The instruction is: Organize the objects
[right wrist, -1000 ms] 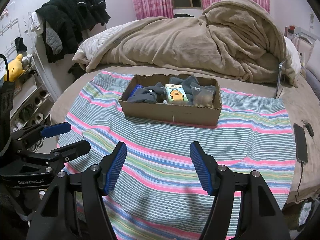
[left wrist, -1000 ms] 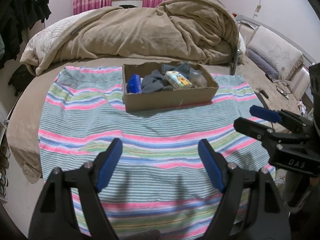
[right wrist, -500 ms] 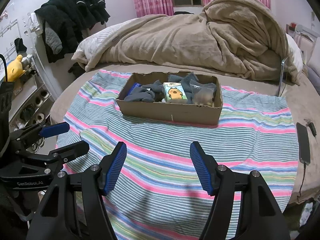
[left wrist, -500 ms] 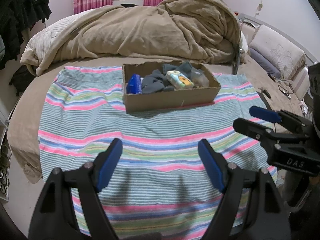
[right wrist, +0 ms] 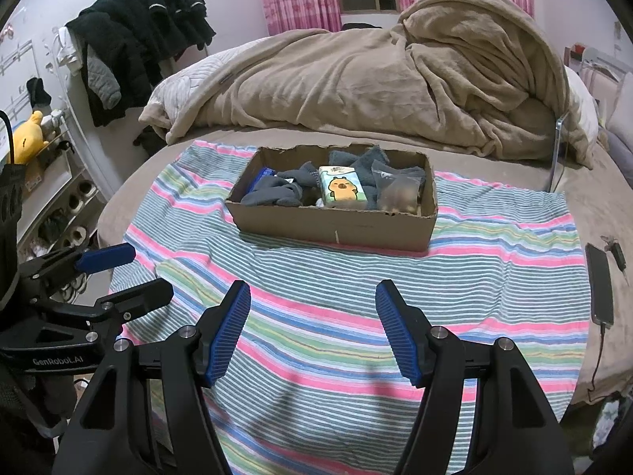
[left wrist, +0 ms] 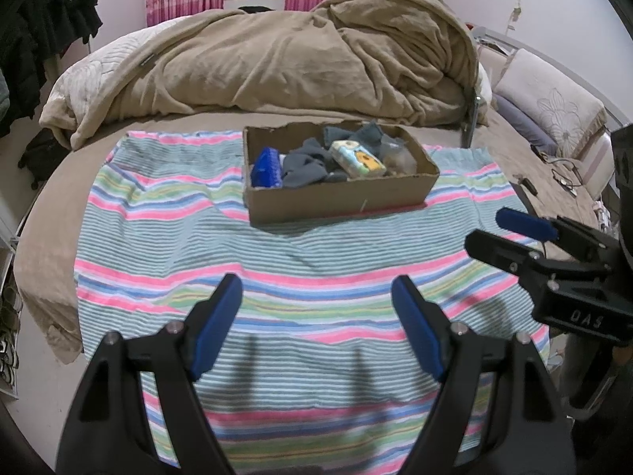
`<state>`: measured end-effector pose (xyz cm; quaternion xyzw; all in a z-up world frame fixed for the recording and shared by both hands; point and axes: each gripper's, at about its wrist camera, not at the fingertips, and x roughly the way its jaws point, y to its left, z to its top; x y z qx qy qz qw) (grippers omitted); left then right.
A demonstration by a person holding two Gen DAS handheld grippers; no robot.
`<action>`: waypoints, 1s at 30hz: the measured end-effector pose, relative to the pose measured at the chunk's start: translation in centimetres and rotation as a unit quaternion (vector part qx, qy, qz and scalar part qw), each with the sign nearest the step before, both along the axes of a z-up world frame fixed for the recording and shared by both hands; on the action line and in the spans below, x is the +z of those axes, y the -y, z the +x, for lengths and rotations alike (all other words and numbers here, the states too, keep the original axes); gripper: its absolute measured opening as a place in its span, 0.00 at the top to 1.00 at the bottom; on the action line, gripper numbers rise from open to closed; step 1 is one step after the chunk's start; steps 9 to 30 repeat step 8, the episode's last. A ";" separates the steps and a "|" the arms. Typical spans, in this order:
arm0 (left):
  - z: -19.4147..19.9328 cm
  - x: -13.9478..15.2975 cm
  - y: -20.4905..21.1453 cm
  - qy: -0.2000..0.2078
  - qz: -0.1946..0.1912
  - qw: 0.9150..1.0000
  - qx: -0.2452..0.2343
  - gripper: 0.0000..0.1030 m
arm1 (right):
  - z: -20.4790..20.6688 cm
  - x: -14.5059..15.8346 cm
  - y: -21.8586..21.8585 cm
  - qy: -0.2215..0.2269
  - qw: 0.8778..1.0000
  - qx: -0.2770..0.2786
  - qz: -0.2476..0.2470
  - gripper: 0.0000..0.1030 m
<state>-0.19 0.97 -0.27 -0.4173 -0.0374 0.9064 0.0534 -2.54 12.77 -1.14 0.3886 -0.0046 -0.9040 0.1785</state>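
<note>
A shallow cardboard box (left wrist: 340,202) (right wrist: 336,229) sits on a striped towel (left wrist: 277,277) (right wrist: 474,277) spread over the bed. Inside lie grey cloths (left wrist: 308,164) (right wrist: 277,194), a blue ridged item (left wrist: 266,168) at the left end, a tissue pack with a cartoon animal (left wrist: 358,158) (right wrist: 342,190) and a clear bag of brownish bits (right wrist: 397,194). My left gripper (left wrist: 316,297) hovers open over the towel, well short of the box, nothing between its fingers. My right gripper (right wrist: 312,301) is open too and empty. Each gripper shows at the edge of the other's view.
A heaped tan blanket (left wrist: 296,59) fills the bed behind the box. A phone on a cable (right wrist: 599,283) lies right of the towel. Pillows (left wrist: 550,99) sit at far right. Dark clothes (right wrist: 146,39) hang at left above shelves with shoes and a yellow plush toy (right wrist: 29,134).
The right wrist view has shifted slightly, the box sitting a little lower and nearer. Both grippers keep the same opening; nothing has been picked up or put down.
</note>
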 end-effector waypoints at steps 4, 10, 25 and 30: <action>0.0 -0.1 0.1 -0.004 0.007 1.000 0.001 0.23 | 0.0 0.0 0.0 0.000 1.000 0.001 0.001 0.33; -0.4 -0.3 0.1 -0.003 0.008 1.000 0.001 0.23 | -0.2 0.0 0.1 0.002 1.000 0.002 0.004 0.33; -0.4 -0.3 0.1 -0.003 0.008 1.000 0.001 0.23 | -0.2 0.0 0.1 0.002 1.000 0.002 0.004 0.33; -0.4 -0.3 0.1 -0.003 0.008 1.000 0.001 0.23 | -0.2 0.0 0.1 0.002 1.000 0.002 0.004 0.33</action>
